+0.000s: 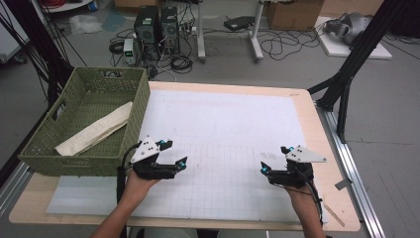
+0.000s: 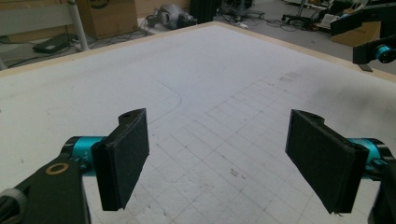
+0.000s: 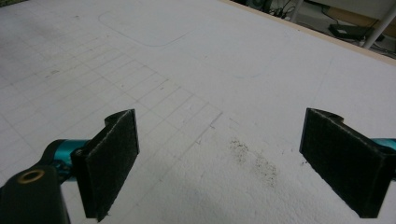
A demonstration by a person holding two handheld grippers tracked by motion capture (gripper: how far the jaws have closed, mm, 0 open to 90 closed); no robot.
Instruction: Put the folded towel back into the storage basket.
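Here, at nine o'clock on the table, a green wicker basket (image 1: 89,124) held a folded beige cloth (image 1: 94,130), lying slantwise along its floor, well apart from both grippers. The left gripper (image 1: 174,153) hovered just off the basket's near right corner, jaws spread wide with nothing between them, likely because the cloth was already stowed. At four o'clock the right gripper (image 1: 274,159) sat equally agape and empty over the white gridded mat (image 1: 233,124), seemingly resting.
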